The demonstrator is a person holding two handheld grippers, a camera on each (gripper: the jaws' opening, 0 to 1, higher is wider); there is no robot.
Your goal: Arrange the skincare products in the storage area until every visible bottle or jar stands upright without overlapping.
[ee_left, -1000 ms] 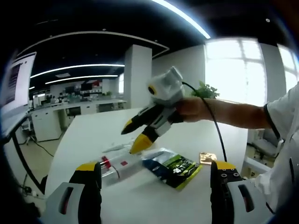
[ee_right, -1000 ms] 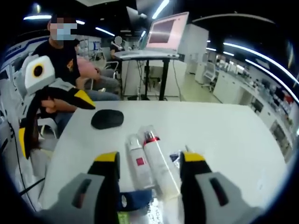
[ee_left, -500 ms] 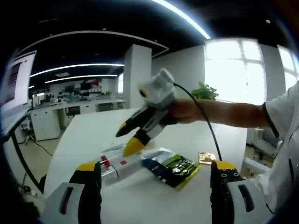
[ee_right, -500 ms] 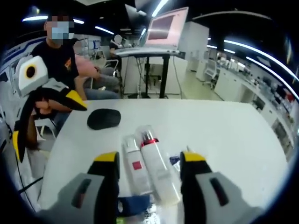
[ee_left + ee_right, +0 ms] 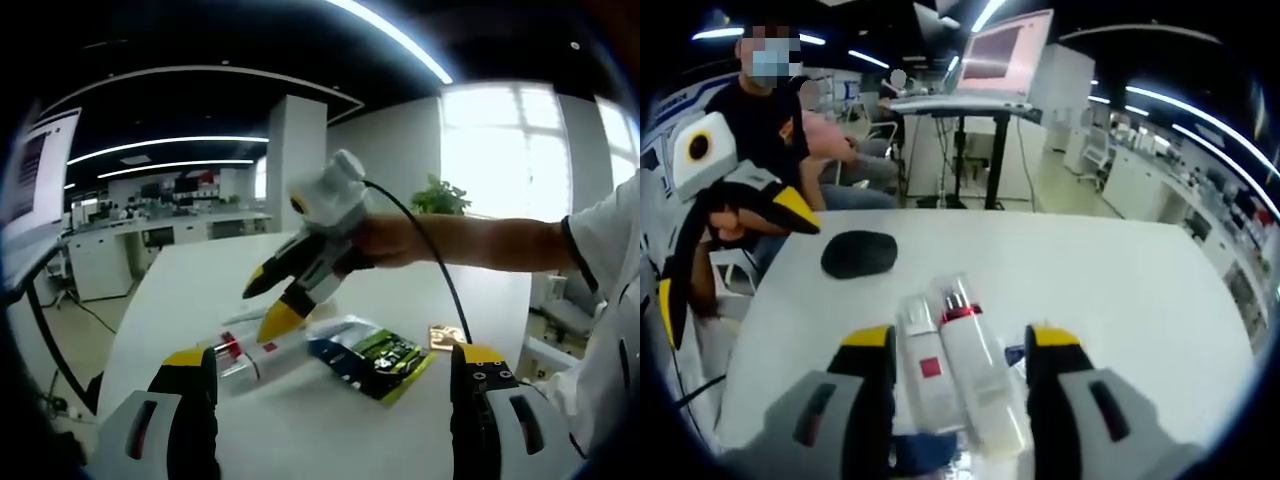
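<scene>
Two white bottles lie on their sides, touching, on the white table. One has a red label; the other has a red band near its cap. My right gripper is open, and both bottles show between its jaws. In the left gripper view that right gripper hangs tilted just above the bottles, held by a hand reaching in from the right. My left gripper is open and holds nothing, back from the bottles. It shows at the table's left edge in the right gripper view.
A green and blue packet lies beside the bottles, with a small gold sachet past it. A black mouse sits beyond the bottles. A seated person is at the table's far left corner, and a laptop on a stand stands behind.
The right gripper has moved down and closer to the two lying bottles, which now sit deeper between its jaws. The left gripper has stayed put.
</scene>
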